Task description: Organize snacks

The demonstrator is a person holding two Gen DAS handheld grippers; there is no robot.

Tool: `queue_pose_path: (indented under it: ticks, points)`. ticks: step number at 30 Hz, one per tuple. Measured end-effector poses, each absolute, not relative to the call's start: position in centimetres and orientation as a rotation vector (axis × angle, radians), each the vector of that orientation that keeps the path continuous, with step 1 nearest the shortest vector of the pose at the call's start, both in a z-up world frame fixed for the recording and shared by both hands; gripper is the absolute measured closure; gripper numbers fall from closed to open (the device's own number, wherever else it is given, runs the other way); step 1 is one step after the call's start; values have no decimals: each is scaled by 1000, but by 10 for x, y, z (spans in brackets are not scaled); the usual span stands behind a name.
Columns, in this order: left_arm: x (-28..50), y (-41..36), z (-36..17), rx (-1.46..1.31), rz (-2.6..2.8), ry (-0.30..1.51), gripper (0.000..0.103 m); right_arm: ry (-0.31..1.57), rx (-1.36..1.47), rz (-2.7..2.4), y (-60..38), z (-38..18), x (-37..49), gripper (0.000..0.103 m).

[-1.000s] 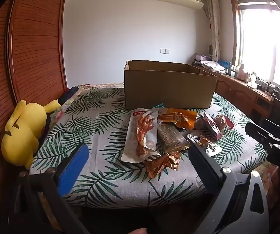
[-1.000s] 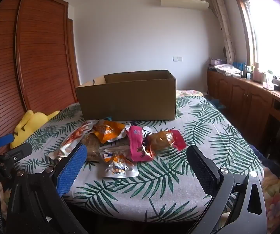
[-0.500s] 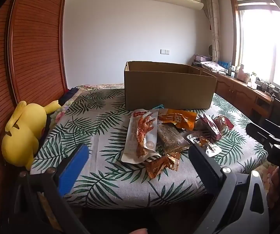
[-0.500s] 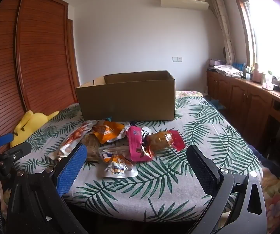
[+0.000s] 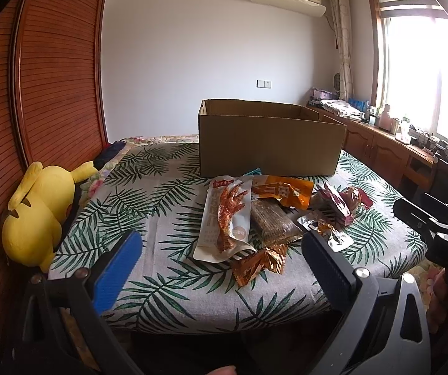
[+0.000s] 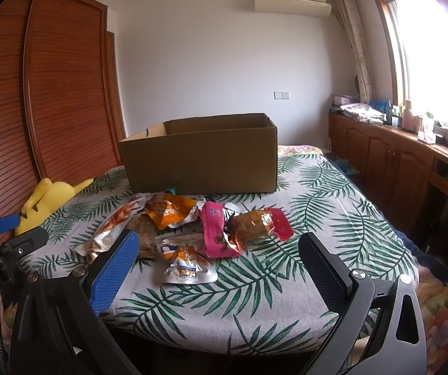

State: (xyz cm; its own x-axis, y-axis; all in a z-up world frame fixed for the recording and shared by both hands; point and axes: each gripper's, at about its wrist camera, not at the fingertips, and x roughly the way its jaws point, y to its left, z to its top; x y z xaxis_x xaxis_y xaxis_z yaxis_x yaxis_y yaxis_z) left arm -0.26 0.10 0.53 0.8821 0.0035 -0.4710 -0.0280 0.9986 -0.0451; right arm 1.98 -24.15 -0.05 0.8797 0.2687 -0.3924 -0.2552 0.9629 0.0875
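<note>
Bed [image 6: 333,206] with a palm-leaf printed cover carries everything. Cardboard box [image 5: 267,143], open at the top, stands toward the far side of the bed; its inside is not visible from either view. Snack pile lies just in front of the box, packets overlapping: long white chicken-feet packet [image 5: 225,218] on the left edge of the pile, orange packet [image 5: 283,192] nearest the box, brown wafer bar [image 5: 271,223] partly under both, crumpled gold wrapper [image 5: 261,262] nearest the bed's near edge. From the right wrist view, pink packet [image 6: 216,229] lies against a red-ended packet with a golden-brown bun [image 6: 258,222]; small white-and-orange pouch [image 6: 188,265] sits in front of them, closest to the camera. Left tool [image 5: 221,267] held short of the bed's near edge, fingers spread wide, nothing between them. Right tool [image 6: 221,268] likewise wide apart and empty, hovering off the near edge opposite the pouch. Yellow plush toy [image 5: 36,215] lies at the bed's left side against the wooden slatted wardrobe [image 5: 46,78]. Wooden cabinets [image 6: 389,162] run along the window wall on the right.
</note>
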Motion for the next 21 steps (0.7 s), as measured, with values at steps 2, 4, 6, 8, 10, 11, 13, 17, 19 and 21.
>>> queue_pose_path:
  ticks: [2, 4, 6, 8, 10, 11, 13, 17, 19, 21]
  points:
    - [-3, 1, 6, -51, 17, 490, 0, 413, 34, 274, -243, -1, 20, 0]
    - [-3, 1, 6, -50, 18, 490, 0, 413, 35, 274, -243, -1, 20, 0]
    - [-3, 1, 6, -51, 16, 490, 0, 414, 34, 274, -243, -1, 20, 0]
    - [-3, 1, 6, -51, 17, 490, 0, 413, 34, 274, -243, -1, 20, 0]
    - [-3, 1, 6, -51, 16, 490, 0, 413, 34, 275, -243, -1, 20, 0]
    - [-3, 1, 6, -51, 17, 490, 0, 413, 34, 274, -243, -1, 20, 0]
    - [-3, 1, 6, -50, 17, 489, 0, 413, 35, 273, -243, -1, 20, 0]
    - [-3, 1, 8, -51, 17, 488, 0, 412, 33, 274, -243, 0, 19, 0]
    - [-3, 1, 8, -52, 17, 488, 0, 411, 33, 274, -243, 0, 19, 0]
    - [-3, 1, 8, -51, 17, 488, 0, 411, 33, 274, -243, 0, 19, 0]
